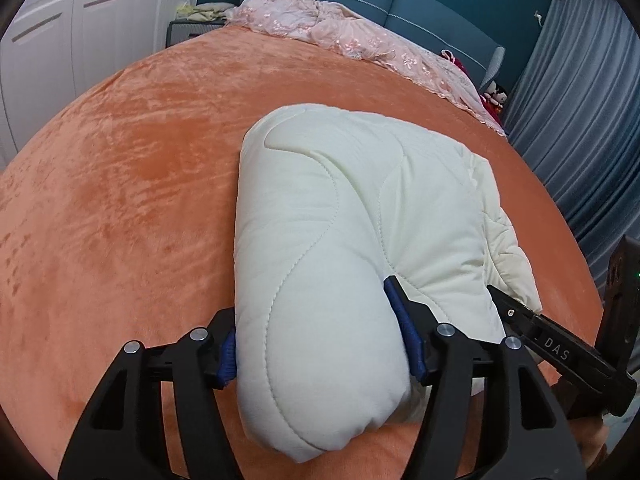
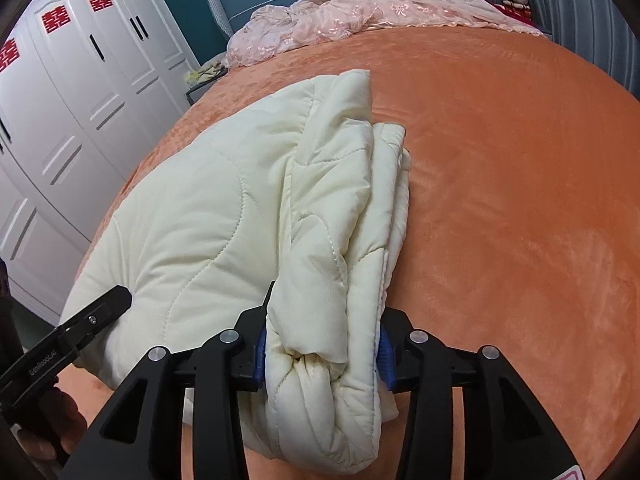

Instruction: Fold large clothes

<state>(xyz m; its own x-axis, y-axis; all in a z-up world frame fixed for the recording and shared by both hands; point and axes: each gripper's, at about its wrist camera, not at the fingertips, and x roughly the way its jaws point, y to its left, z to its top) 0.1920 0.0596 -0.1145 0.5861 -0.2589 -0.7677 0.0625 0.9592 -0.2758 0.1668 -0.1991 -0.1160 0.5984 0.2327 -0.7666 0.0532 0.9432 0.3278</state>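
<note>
A cream quilted padded garment (image 1: pixel 340 208) lies folded into a thick bundle on the orange bed cover (image 1: pixel 120 200). My left gripper (image 1: pixel 316 320) straddles its near left end, and both blue pads (image 1: pixel 404 328) press into the puffy fabric. My right gripper (image 2: pixel 324 320) clamps the bunched, layered right end of the garment (image 2: pixel 320 220), its blue pads (image 2: pixel 260 356) touching both sides. In each view, one finger of the other gripper shows at the edge of the frame, beside the garment.
A crumpled pink lace cloth (image 1: pixel 320 28) lies along the far side of the bed, before a blue headboard (image 1: pixel 440 16). White wardrobe doors (image 2: pixel 80 100) stand to the left and grey-blue curtains (image 1: pixel 580 120) to the right. Bare orange cover (image 2: pixel 520 200) spreads to the right of the garment.
</note>
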